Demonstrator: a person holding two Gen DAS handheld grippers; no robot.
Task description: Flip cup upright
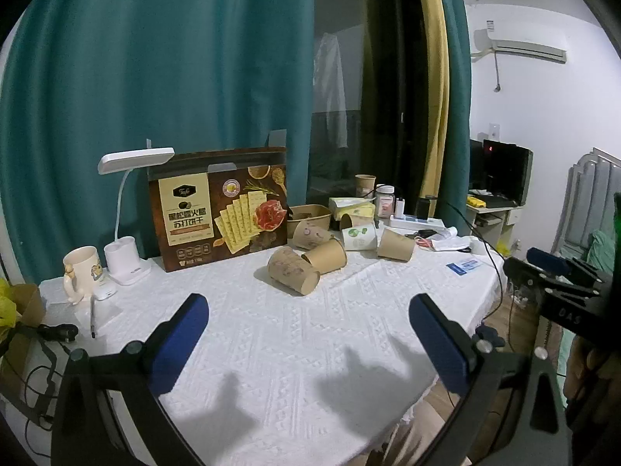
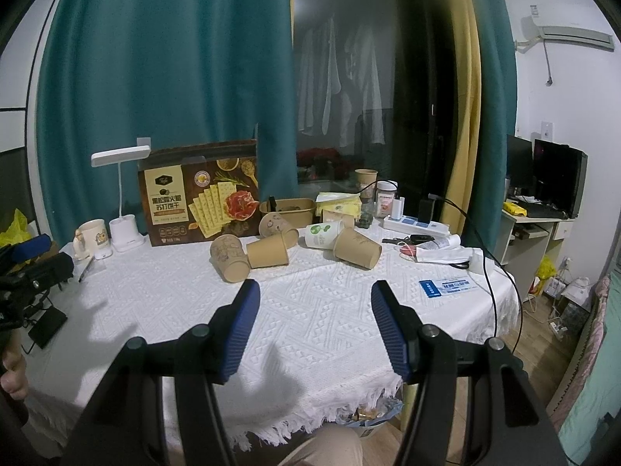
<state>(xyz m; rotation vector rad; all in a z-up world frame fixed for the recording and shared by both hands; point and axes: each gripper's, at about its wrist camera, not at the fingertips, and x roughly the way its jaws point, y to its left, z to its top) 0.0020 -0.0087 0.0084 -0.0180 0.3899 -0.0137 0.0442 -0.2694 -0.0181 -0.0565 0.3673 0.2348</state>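
Teal curtain [image 2: 163, 58], white woven tablecloth [image 2: 310, 303].
Brown paper cups [image 2: 268, 252]; one white cup [image 2: 322, 235] with green print; blue gripper pads [image 2: 242, 324].

brown cups lying [image 1: 293, 273]: 5 | white cup lying [image 1: 359, 237]: 1 | upright cup [image 1: 365, 184]: 1 | mug [image 1: 82, 268]: 1 | lamp [image 1: 124, 248]: 1

cracker box [image 2: 198, 198] upright | desk lamp [image 2: 122, 194] beside mug [image 2: 91, 237]
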